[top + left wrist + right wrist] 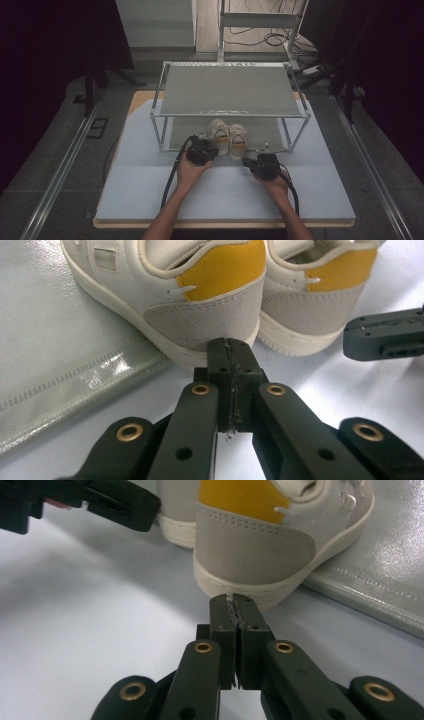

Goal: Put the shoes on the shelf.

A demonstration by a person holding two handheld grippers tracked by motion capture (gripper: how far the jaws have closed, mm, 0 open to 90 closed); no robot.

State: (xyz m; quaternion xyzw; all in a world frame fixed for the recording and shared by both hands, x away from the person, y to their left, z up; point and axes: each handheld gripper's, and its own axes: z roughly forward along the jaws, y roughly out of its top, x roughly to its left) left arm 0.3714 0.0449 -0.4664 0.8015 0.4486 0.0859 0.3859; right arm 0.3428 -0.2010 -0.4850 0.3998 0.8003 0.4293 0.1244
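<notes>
Two light, soft-collared shoes [229, 138]; both your left gripper [230, 347] and right gripper [233, 602] are fully closed, empty. Pinch each padded heel collar.

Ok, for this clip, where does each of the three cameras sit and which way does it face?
High view: above the person's side, looking forward and down on the table, the rack and the shoes; both forearms enter from below.
Left gripper view: rides the left gripper, jaws shut, facing the shoes' heels.
Right gripper view: rides the right gripper, jaws shut, facing one heel.
Shared: both gripper views show the yellow-tabbed heels and the other gripper.
</notes>
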